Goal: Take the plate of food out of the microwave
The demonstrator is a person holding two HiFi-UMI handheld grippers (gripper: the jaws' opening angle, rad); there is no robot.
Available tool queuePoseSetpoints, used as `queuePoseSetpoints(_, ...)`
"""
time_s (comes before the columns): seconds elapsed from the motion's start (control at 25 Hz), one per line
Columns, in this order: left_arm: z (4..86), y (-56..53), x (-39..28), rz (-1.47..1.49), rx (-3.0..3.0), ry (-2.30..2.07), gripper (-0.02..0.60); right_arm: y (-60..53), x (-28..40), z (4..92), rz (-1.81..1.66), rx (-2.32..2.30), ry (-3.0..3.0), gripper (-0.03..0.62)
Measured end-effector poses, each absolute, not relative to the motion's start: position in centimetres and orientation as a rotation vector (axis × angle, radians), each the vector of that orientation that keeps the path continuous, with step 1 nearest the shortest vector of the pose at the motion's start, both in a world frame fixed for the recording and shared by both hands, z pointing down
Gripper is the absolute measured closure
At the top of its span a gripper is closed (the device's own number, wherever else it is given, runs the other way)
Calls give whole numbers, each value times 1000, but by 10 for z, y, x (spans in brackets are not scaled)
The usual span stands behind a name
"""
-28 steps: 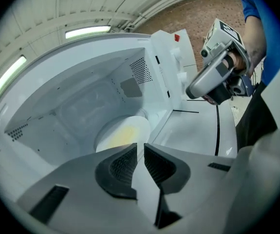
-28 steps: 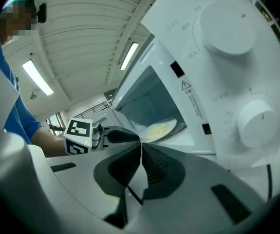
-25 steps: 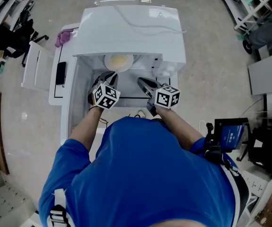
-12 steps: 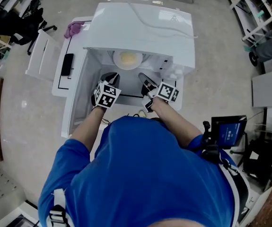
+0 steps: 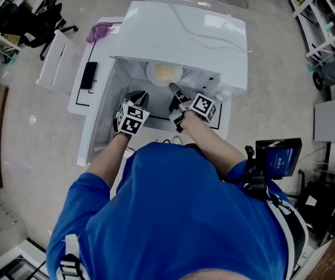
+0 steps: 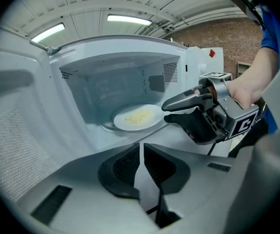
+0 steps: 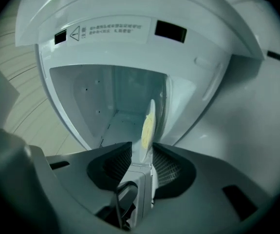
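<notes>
A white plate (image 5: 164, 73) with yellow food sits inside the open white microwave (image 5: 179, 31). In the left gripper view the plate (image 6: 137, 117) lies on the cavity floor, beyond my left gripper (image 6: 141, 147). That left gripper (image 5: 138, 95) is shut and empty in front of the opening. My right gripper (image 5: 173, 88) reaches into the cavity, rolled on its side. Its jaws have just been opening. In the right gripper view the plate's rim (image 7: 148, 123) shows edge-on at the gap of the right gripper (image 7: 142, 147), with no pad pressing on it. From the left, the right gripper (image 6: 165, 112) gapes at the plate's right rim.
The microwave door (image 6: 13, 150) stands open at the left. A black handset (image 5: 88, 74) and a purple cloth (image 5: 99, 32) lie on the white table (image 5: 77, 107) left of the microwave. A screen device (image 5: 275, 159) hangs at the person's right side.
The right gripper has moved forward into the cavity towards the plate, rolled over, and opened its jaws. The left gripper has shifted only a little.
</notes>
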State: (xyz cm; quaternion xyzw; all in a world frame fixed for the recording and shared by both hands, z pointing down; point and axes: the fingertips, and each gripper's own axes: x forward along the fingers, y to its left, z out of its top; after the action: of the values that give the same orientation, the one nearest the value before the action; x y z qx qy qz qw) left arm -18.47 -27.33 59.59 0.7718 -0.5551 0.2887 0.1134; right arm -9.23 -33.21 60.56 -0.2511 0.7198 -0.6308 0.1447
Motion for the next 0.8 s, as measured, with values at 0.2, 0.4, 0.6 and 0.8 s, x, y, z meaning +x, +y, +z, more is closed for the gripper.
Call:
queuePoseSetpoints(0.2,597,-265,-191,847,2243,-1634,545,-341,-102,612,-1862,-732,2000,473)
queuePoseSetpoints(0.4,596,-258,-199,846,2213,-1651,545,-346,-111,615,-1899,-738,1959,473)
queuePoseSetpoints(0.6,594,-252,-201,845,2196,-1661,545,-344,-110,619,-1939,-754,1928,478)
queuePoseSetpoints(0.8,597,-251,-205,844,2190,-1664,545,-343,-113,625,-1955,-771,1923,527)
